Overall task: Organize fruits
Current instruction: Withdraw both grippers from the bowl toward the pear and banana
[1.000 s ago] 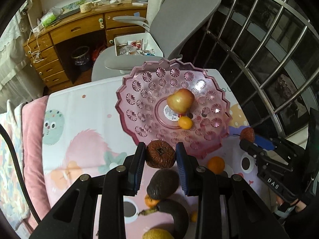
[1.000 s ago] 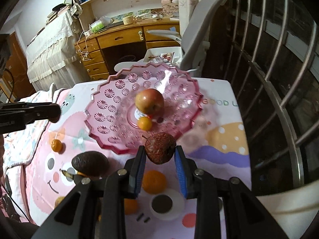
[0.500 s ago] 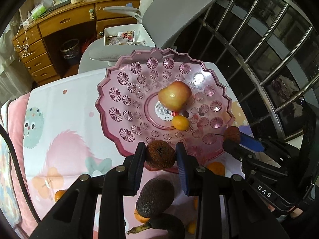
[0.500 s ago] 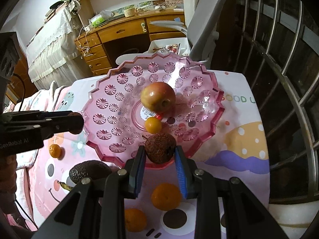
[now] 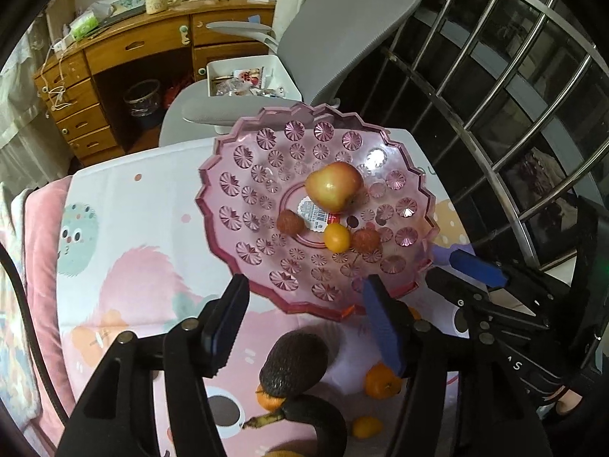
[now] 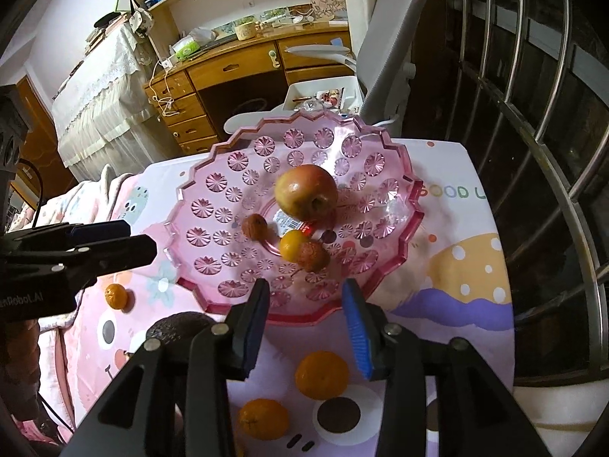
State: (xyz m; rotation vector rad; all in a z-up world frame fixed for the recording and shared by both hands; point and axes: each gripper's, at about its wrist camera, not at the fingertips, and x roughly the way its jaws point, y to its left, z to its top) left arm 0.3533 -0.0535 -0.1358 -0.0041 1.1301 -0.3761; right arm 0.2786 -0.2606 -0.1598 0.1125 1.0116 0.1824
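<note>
Both tools stood spread and empty. The left gripper (image 5: 304, 285) had just been opening, and nothing lay between its jaws. The right gripper (image 6: 305, 289) had just been opening too, less wide, and its jaws were also empty. Each hovered over the near rim of the pink plate (image 5: 232, 205), pointing steeply down.

On the plate in the left wrist view, from left to right, lay a wrinkled brown fruit (image 5: 289, 222), the apple (image 5: 333, 190) above centre, a kumquat (image 5: 337, 236) and a second wrinkled brown fruit (image 5: 365, 240) touching it. Those four looked settled.

What remained was on the cloth, low in both frames. The next move seemed to me to turn on the avocado (image 5: 295, 365). In the left view it sat at lower centre, behind the fingertips and between the two finger arms, so that gripper would have to draw back toward the bottom of the frame before it could close on it. Its long axis ran from lower left to upper right, slanted across the jaw line, and I could not tell which end bore the stem. The left gripper was plainly the nearer one. In the right view the avocado lay at lower left, half hidden behind that gripper's left finger.

A dark banana (image 5: 319, 415) curled just below the avocado. Right of it sat a tangerine (image 5: 382, 381), closer to the right gripper.
</note>
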